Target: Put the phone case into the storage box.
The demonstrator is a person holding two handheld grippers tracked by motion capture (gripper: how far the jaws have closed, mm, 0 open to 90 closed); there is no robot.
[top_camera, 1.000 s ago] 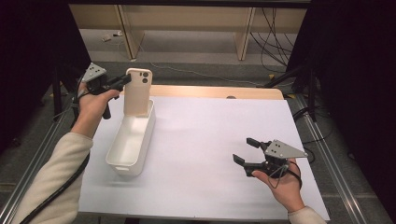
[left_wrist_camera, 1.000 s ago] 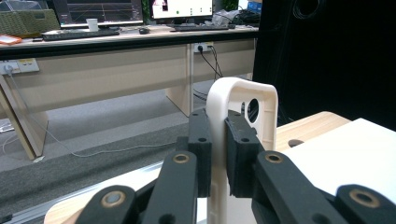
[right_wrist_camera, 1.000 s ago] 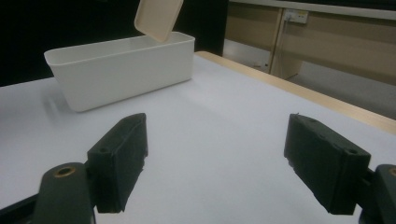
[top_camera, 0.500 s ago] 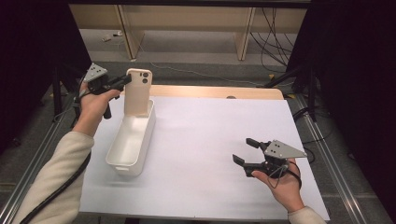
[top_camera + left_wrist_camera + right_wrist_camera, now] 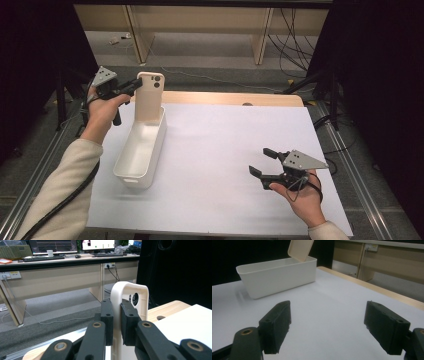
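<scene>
A cream phone case (image 5: 149, 95) with a camera cutout stands upright at the far end of a long white bin (image 5: 141, 149), its lower end inside the bin. My left gripper (image 5: 134, 87) is shut on the case's edge; in the left gripper view both pads pinch the case's rim (image 5: 117, 315). My right gripper (image 5: 262, 161) hovers open over the white table sheet (image 5: 225, 145) at the near right, nothing between its jaws. In the right gripper view the bin (image 5: 277, 275) and the case (image 5: 300, 249) lie ahead to the left.
The bare wooden table edge (image 5: 225, 98) runs along the far side of the white sheet. Beyond it are desk legs and cables on the floor (image 5: 295, 35). Dark curtains stand at both sides.
</scene>
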